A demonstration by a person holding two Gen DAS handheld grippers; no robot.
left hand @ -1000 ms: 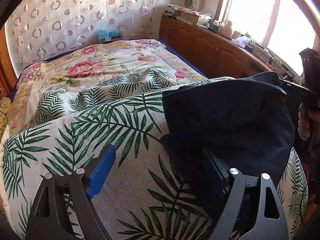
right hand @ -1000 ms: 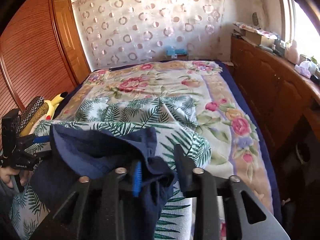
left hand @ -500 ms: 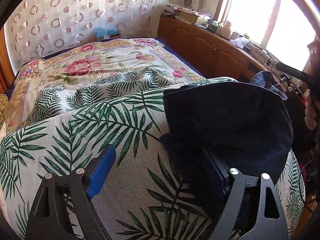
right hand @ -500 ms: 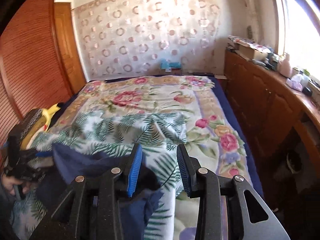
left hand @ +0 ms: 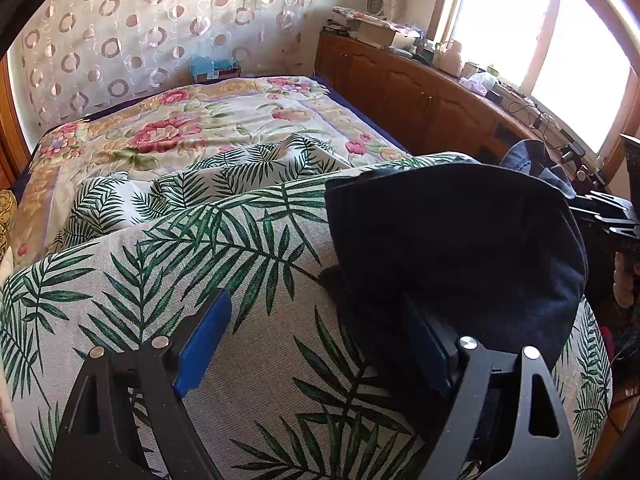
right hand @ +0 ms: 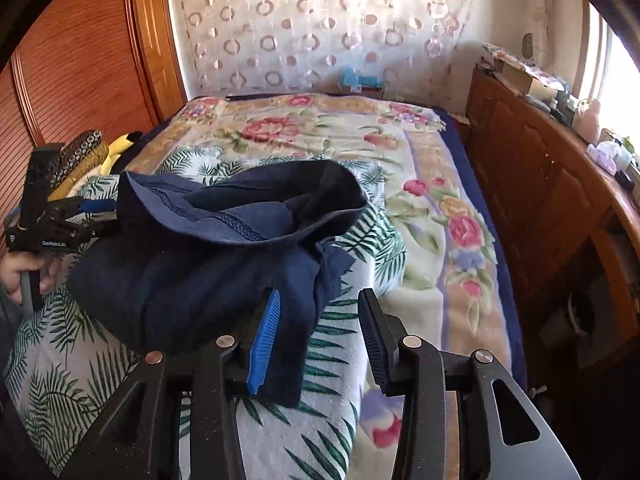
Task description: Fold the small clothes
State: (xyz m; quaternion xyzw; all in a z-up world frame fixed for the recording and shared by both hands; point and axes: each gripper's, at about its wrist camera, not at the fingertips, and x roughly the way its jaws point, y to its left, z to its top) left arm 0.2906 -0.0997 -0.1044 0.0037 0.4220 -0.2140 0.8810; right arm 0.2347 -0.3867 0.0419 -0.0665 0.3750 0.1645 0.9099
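Observation:
A dark navy small garment (left hand: 452, 240) lies bunched on the palm-leaf cloth (left hand: 224, 264) at the near end of the bed. It also shows in the right wrist view (right hand: 224, 256), crumpled with a stitched hem turned up. My left gripper (left hand: 316, 340) is open; its right finger is under or against the garment's near edge, the left blue pad (left hand: 202, 344) bare over the cloth. My right gripper (right hand: 318, 340) is open and empty, its left pad (right hand: 264, 340) beside the garment's hanging corner. The left gripper also shows at the left of the right wrist view (right hand: 96, 210).
A floral bedspread (right hand: 424, 184) covers the far bed. A wooden cabinet run (left hand: 424, 96) with clutter stands along the right under the window. A wooden wardrobe (right hand: 80, 64) and stuffed toys (right hand: 88, 156) are at the left. A patterned curtain (right hand: 320, 24) hangs behind.
My right gripper let go of the navy garment, opened and drew back; the garment dropped in a heap on the leaf cloth. My left gripper stayed nearly still.

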